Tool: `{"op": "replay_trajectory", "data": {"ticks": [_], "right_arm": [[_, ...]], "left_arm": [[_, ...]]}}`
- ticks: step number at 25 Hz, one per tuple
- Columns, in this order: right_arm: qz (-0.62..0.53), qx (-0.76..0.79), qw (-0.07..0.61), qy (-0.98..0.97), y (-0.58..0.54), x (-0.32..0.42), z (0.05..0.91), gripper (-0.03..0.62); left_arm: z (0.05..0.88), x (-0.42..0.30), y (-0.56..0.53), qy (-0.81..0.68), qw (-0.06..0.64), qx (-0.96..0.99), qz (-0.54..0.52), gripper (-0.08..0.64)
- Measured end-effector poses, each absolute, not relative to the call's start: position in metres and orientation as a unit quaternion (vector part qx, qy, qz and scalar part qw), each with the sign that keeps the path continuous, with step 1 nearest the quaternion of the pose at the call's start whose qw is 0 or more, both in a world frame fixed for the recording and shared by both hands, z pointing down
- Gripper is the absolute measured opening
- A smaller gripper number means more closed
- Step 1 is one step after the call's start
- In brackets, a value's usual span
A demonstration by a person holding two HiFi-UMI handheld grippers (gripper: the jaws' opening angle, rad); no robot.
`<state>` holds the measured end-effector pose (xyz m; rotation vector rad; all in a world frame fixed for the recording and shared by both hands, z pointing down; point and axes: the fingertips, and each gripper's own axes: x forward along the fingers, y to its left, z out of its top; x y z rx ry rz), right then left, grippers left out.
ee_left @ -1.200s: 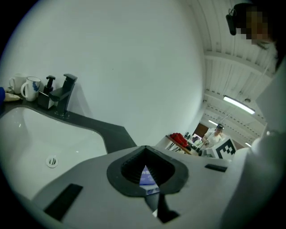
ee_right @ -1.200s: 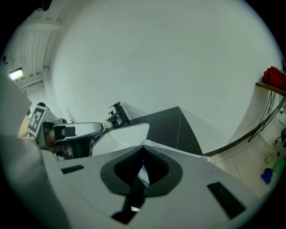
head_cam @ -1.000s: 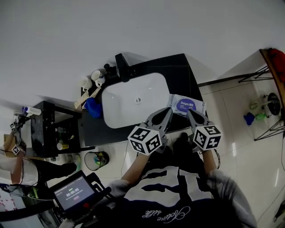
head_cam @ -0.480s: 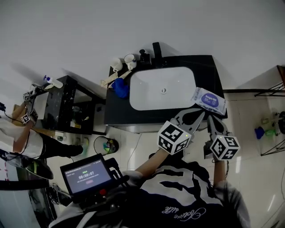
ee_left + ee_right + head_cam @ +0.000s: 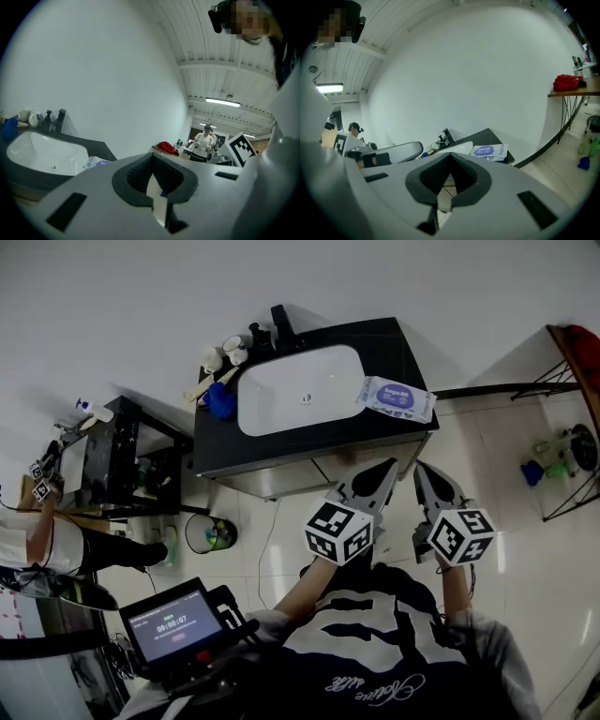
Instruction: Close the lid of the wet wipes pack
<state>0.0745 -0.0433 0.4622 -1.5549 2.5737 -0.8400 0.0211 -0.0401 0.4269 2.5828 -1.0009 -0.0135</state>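
The wet wipes pack (image 5: pixel 397 398) is white with a purple oval lid. It lies flat on the black counter (image 5: pixel 394 348), to the right of the white sink (image 5: pixel 300 390). It also shows as the pack (image 5: pixel 96 162) in the left gripper view and the pack (image 5: pixel 489 151) in the right gripper view; the lid looks flat. My left gripper (image 5: pixel 386 468) and right gripper (image 5: pixel 421 470) hang over the floor in front of the vanity, apart from the pack. Both are shut on nothing, as the left gripper (image 5: pixel 153 174) and the right gripper (image 5: pixel 450 171) show.
A black faucet (image 5: pixel 281 322), cups (image 5: pixel 225 351) and a blue cloth (image 5: pixel 220 401) stand around the sink's far left. A black shelf rack (image 5: pixel 122 465) and a bin (image 5: pixel 208 532) are left of the vanity. Another person (image 5: pixel 37 540) stands at far left. A wire stand (image 5: pixel 562 465) is at right.
Both grippers have drawn back from the counter edge beside the pack and now hang over the floor in front of the vanity. The pack has stayed in place on the counter.
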Motion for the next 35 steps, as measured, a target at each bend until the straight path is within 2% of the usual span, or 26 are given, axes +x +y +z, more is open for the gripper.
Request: {"op": "replay_trajectory", "data": {"ticks": [4, 12, 17, 35], "right_arm": [[-0.268, -0.495, 0.027, 0.826, 0.0, 0.087, 0.454, -0.005], [-0.244, -0.498, 0.019, 0.832, 0.054, 0.083, 0.449, -0.005], [-0.249, -0.506, 0.005, 0.826, 0.046, 0.063, 0.421, -0.005], [-0.241, -0.527, 0.013, 0.815, 0.065, 0.021, 0.452, -0.005]], "left_arm": [[0.429, 0.033, 0.007, -0.359, 0.194, 0.913, -0.004, -0.002], [0.429, 0.022, 0.051, -0.381, 0.177, 0.908, 0.01, -0.001], [0.404, -0.005, 0.036, -0.383, 0.193, 0.903, 0.005, -0.002], [0.435, -0.046, 0.058, -0.363, 0.185, 0.913, 0.005, -0.002]]}}
